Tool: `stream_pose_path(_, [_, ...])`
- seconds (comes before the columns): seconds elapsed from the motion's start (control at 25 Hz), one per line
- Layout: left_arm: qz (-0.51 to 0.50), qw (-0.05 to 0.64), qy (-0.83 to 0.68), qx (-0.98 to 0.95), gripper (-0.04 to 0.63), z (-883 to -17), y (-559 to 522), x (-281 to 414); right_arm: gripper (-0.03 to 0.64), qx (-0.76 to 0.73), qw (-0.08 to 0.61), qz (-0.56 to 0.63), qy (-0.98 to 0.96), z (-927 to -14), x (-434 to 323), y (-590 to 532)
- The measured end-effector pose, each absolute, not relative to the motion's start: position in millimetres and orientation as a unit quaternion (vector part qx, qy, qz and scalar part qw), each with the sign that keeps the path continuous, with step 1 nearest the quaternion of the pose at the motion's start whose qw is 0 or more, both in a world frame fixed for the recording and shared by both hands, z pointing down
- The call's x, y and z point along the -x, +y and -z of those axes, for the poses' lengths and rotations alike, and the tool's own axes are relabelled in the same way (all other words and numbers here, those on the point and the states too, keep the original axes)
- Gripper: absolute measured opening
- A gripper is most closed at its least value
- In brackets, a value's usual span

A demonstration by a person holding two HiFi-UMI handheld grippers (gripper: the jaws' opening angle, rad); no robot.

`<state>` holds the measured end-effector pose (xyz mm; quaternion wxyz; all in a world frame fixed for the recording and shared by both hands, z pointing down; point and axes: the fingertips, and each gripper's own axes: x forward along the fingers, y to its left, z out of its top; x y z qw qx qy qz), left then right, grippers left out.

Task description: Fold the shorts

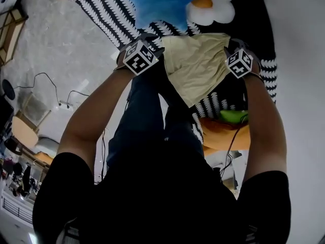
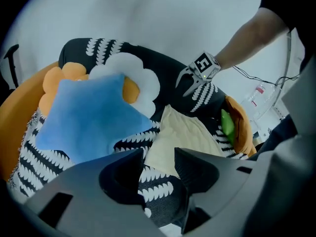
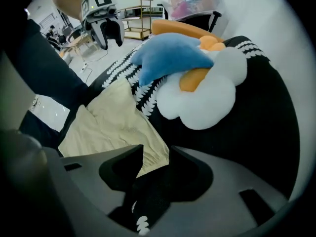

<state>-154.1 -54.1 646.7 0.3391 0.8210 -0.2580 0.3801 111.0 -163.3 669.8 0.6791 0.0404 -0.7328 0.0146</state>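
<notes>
- Black-and-white cover (image 1: 104, 17), with a blue pillow (image 1: 162, 1) at 12 o'clock.
- Beige shorts (image 1: 195, 67) lie between both claws.
- Left claw (image 2: 159, 154): wide open, empty, shorts at its 12 o'clock.
- Right claw (image 3: 157, 152): wide open, empty, shorts at its 11 o'clock.

No word, brand or number is readable anywhere; the only signs are black-and-white square markers (image 1: 139, 58) on the left gripper (image 3: 111, 33), upper left, and the right gripper (image 2: 192, 85), upper right.

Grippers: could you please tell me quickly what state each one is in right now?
Left gripper: open, holding nothing.
Right gripper: open over the shorts edge, not gripping it.
</notes>
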Motion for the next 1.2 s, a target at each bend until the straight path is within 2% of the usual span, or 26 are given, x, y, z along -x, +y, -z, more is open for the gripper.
stream_pose_path(0.24, [-0.389, 0.342, -0.266, -0.813, 0.215, -689.9, -40.4, 141.7, 0.175, -0.024, 0.714, 0.023, -0.700, -715.7, -125.5, -161.1])
stream_pose_path(0.4, [-0.417, 0.313, -0.256, -0.814, 0.213, -712.5, -42.0, 145.9, 0.176, -0.023, 0.740, 0.040, -0.671, -740.0, -128.4, -171.6])
stream_pose_path(0.76, [-0.445, 0.268, -0.255, -0.816, 0.213, -722.7, -55.0, 118.8, 0.170, 0.025, 0.776, 0.103, -0.622, -759.6, -149.3, -175.3])
stream_pose_path(0.96, [-0.484, 0.229, -0.202, -0.820, 0.213, -727.2, -61.1, 93.6, 0.168, 0.066, 0.787, 0.140, -0.598, -763.0, -154.2, -184.7])
stream_pose_path(1.2, [-0.506, 0.236, -0.166, -0.813, 0.212, -741.6, -60.0, 89.3, 0.170, 0.107, 0.807, 0.129, -0.566, -768.9, -152.5, -186.2])
